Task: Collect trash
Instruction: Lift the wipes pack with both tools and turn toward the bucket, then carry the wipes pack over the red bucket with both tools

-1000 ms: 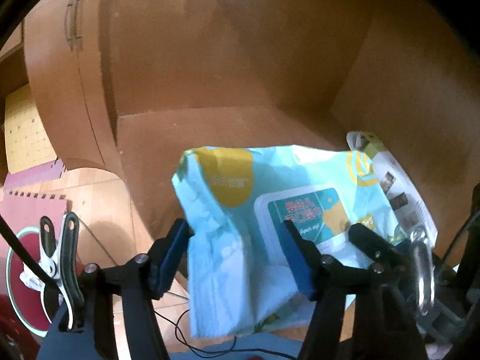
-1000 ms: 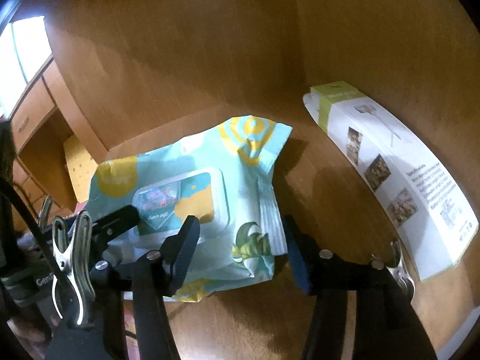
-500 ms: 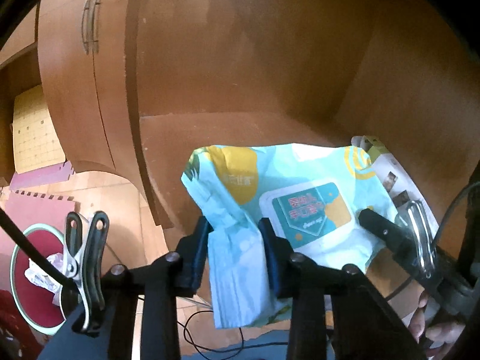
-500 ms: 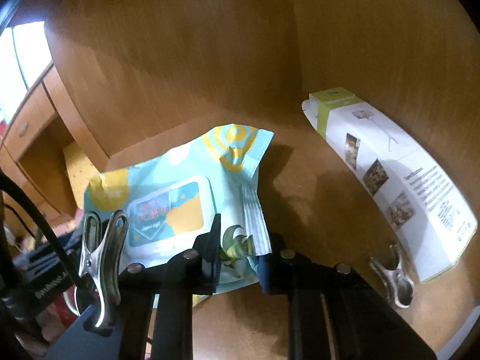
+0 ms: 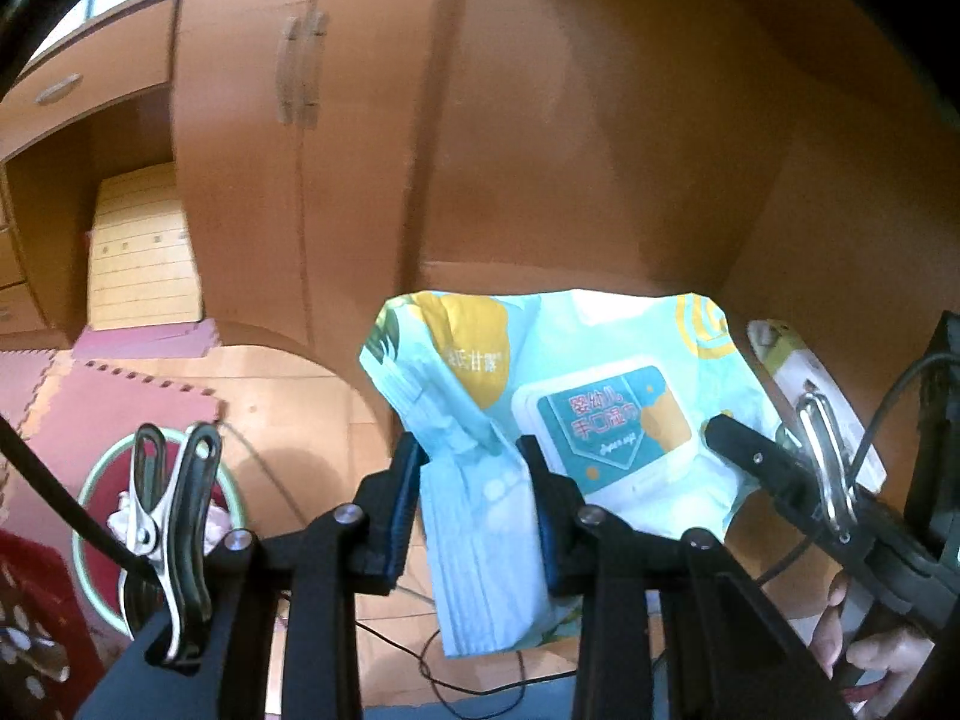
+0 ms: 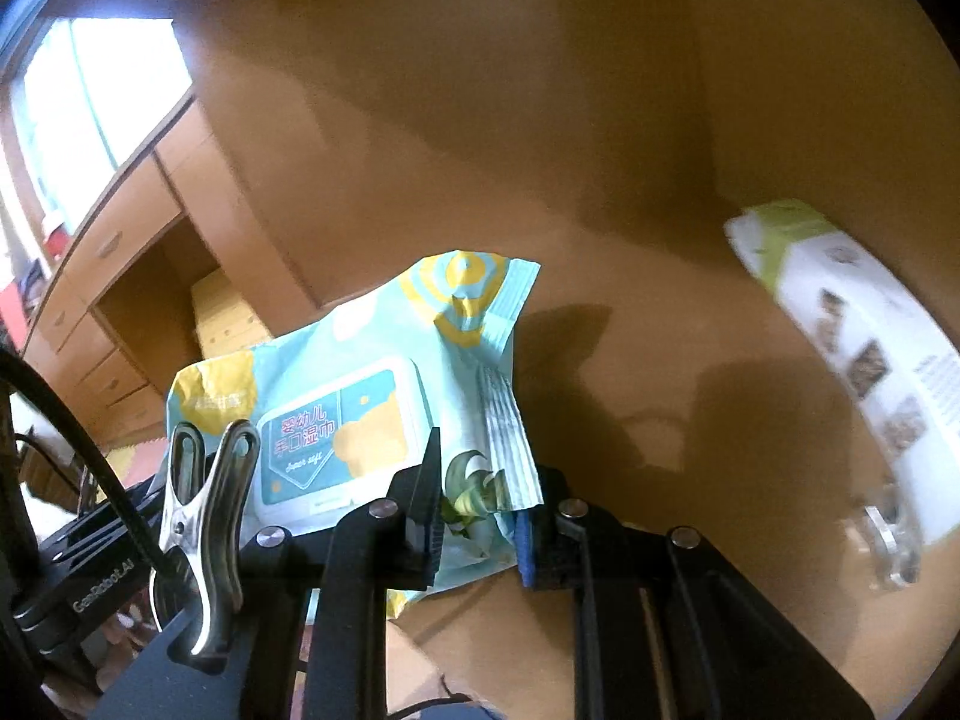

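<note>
While you look through the left wrist view, your left gripper [image 5: 474, 495] is clamped on the left end of the wipes pack [image 5: 576, 396], its pads pressing the crinkled film, and that end hangs past the counter [image 5: 600, 267] edge over the floor. Down to the left sits a bin [image 5: 93, 480] with a pale green rim and some crumpled white scraps in it (likely where the pack belongs). The right gripper's finger [image 5: 750, 453] shows at the pack's far side, and a hand [image 5: 864, 642] is at the lower right.

From the right wrist view, your right gripper [image 6: 489, 501] is closed on the pack's right end by the crimped seam, with the rest of the pack stretched between both tools above the counter. A white and green box [image 6: 852, 348] lies well apart on the right, untouched.

To carry this well, keep both grips firm and move the two hands together, so the thin film neither tears nor slips. Lift it clear of the counter edge first, then swing toward the bin, and let go only once the pack is over its rim.
</note>
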{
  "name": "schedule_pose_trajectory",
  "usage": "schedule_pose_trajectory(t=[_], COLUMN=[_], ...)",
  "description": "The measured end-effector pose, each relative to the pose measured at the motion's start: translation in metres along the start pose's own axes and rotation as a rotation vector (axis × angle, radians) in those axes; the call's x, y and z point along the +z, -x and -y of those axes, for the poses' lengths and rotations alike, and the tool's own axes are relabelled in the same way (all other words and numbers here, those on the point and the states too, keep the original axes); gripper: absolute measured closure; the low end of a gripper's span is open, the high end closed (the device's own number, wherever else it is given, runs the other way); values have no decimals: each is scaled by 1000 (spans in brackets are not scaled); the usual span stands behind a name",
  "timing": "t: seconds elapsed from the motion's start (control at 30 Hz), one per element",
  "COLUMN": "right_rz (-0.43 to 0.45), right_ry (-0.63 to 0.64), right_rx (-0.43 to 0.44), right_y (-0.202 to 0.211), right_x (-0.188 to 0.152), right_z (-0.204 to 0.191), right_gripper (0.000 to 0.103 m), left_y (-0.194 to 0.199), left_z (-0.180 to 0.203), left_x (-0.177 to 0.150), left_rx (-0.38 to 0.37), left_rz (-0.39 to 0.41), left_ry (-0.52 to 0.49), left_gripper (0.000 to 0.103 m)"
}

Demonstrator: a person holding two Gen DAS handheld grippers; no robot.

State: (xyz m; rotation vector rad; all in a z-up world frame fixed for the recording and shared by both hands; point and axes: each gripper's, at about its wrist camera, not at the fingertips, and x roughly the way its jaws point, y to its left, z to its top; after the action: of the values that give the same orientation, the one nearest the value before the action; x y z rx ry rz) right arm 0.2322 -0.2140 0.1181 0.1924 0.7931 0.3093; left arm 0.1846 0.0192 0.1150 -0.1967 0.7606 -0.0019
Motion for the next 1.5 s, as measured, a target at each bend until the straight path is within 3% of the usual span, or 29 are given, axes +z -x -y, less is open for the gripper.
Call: schedule_pose_trajectory(t=[0.8,1.13,1.5], right_rz=[-129,-223,-308], right_ry=[205,298,335], right_rx=[171,189,177], right_y=[-90,-154,-214], right_x=[-38,-72,-102], right_z=[-177,-253,-286], right_gripper=[84,84,84], left_y=[33,19,-12], left_z=[-184,-259,-303], left_x=[-21,-48,-67], left_rx=[231,305,348], left_rz=[-39,-115,-168], left_ry=[220,306,335], left_gripper=[70,70,70])
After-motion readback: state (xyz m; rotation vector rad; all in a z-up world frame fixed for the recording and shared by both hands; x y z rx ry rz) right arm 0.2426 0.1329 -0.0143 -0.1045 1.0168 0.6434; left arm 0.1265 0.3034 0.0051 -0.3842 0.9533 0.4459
